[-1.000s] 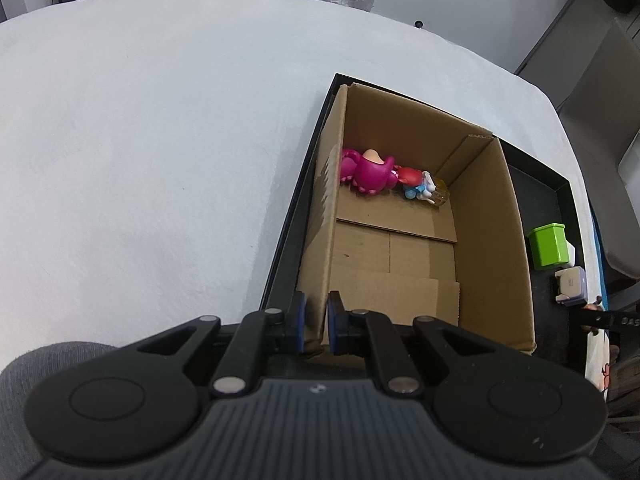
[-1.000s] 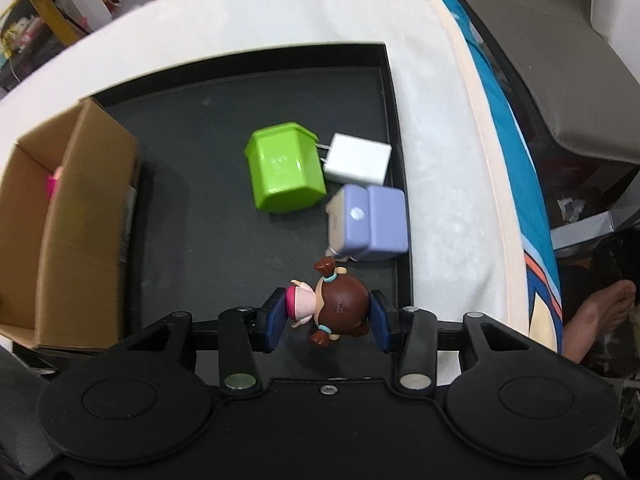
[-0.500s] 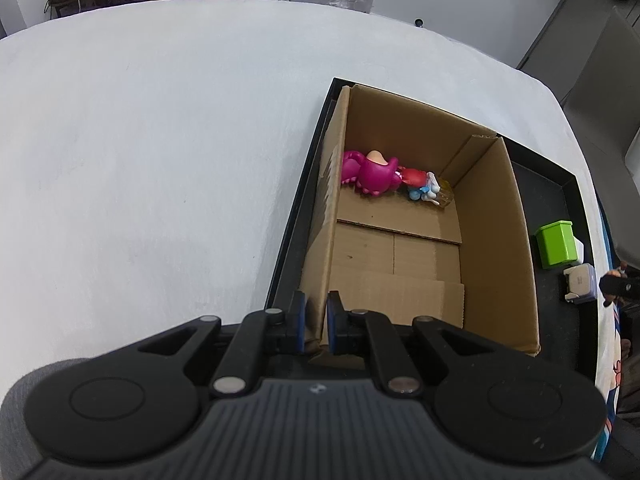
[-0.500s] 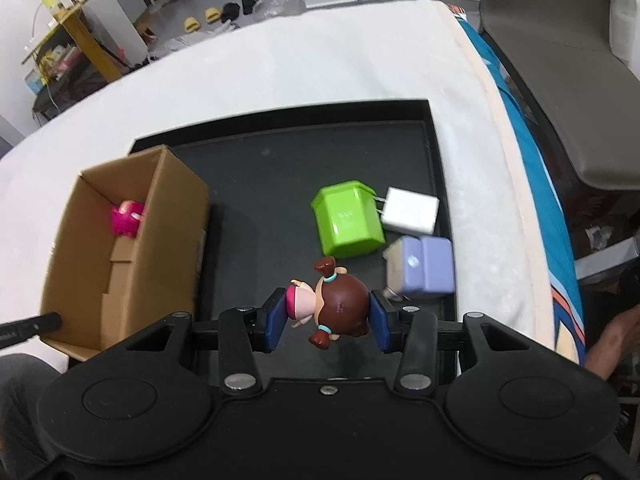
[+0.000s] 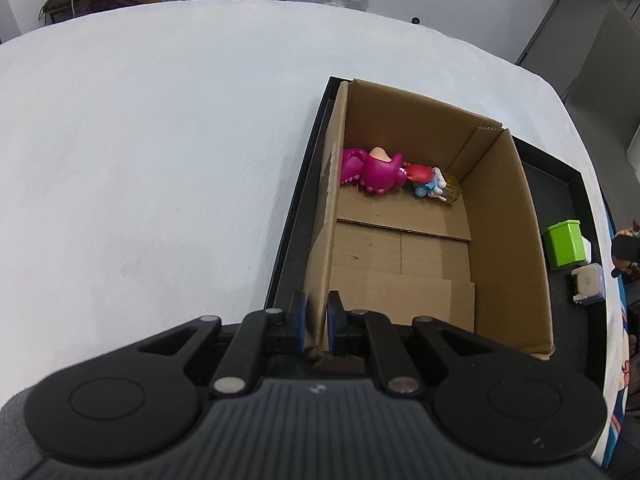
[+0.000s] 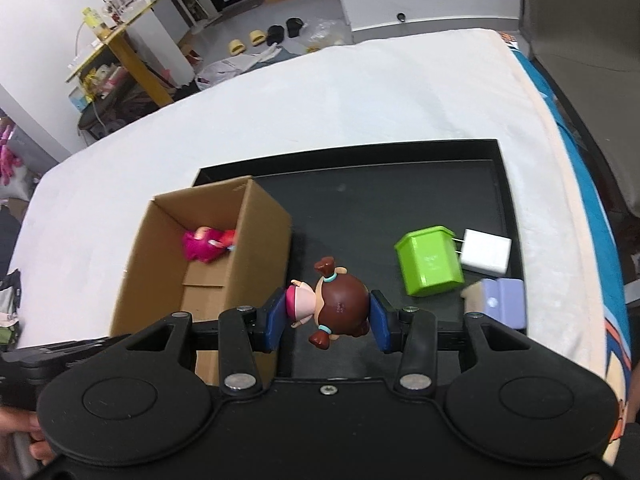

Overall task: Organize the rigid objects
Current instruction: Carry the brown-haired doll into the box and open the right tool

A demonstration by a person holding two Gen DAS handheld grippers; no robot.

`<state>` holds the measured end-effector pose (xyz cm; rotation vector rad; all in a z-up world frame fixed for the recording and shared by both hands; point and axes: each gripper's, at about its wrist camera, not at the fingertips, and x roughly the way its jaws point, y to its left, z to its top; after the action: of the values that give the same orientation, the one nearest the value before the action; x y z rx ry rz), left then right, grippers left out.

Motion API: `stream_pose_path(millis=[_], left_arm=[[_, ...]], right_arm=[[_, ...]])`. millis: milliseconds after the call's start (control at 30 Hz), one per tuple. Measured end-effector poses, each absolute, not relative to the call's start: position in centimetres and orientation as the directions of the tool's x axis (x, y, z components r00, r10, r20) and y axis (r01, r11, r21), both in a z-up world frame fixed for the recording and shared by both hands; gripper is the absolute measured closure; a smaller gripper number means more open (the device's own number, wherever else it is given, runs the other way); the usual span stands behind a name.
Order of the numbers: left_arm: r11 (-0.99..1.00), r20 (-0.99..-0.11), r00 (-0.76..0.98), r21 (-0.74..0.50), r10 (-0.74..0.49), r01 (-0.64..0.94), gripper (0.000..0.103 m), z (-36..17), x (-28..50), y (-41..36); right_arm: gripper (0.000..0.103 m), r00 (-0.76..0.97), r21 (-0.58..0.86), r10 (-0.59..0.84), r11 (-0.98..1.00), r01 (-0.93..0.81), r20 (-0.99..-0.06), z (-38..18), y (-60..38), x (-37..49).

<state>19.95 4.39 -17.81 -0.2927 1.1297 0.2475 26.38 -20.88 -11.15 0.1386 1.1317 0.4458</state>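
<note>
An open cardboard box (image 5: 500, 240) (image 6: 260, 240) stands on a black tray (image 6: 360, 200) (image 5: 576, 184). A pink figure (image 5: 376, 176) (image 6: 204, 244) and a small red and blue figure (image 5: 428, 184) lie at the box's far end. My left gripper (image 5: 316, 320) is shut on the box's near left wall. My right gripper (image 6: 328, 316) is shut on a brown-haired doll figure (image 6: 340, 304), held above the tray just right of the box. A green block (image 6: 430, 260) (image 5: 564, 242), a white charger (image 6: 486, 252) and a lilac charger (image 6: 504, 304) (image 5: 588, 282) lie on the tray's right side.
The tray sits on a white-covered table (image 5: 160, 160) (image 6: 360, 100). A grey chair (image 6: 580, 20) stands beyond the table's right edge. Shelves and slippers (image 6: 244, 42) are on the floor far behind.
My right gripper has lifted the doll and moved it up and left, toward the box. My left gripper stays on the box wall.
</note>
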Motion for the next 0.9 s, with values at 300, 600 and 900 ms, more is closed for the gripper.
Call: stream_pose_path(millis=[300, 600, 900], left_arm=[[0.960, -0.898, 0.438, -0.081, 0.046, -0.266, 0.095, -18.0, 19.4, 3.4], [0.970, -0.899, 0.438, -0.082, 0.027, -0.229, 0.095, -17.9, 19.1, 3.1], [0.973, -0.904, 0.428, -0.100, 0.000, -0.210, 0.094, -17.7, 18.6, 3.1]], right_arm=[[0.060, 0.365, 0.352, 0.456, 0.880, -0.317, -0.811, -9.7, -18.6, 26.1], [0.060, 0.352, 0.382, 0.493, 0.859, -0.341, -0.796, -9.4, -16.4, 26.2], [0.060, 0.314, 0.391, 0.510, 0.842, -0.371, -0.801, -10.6, -13.5, 27.2]])
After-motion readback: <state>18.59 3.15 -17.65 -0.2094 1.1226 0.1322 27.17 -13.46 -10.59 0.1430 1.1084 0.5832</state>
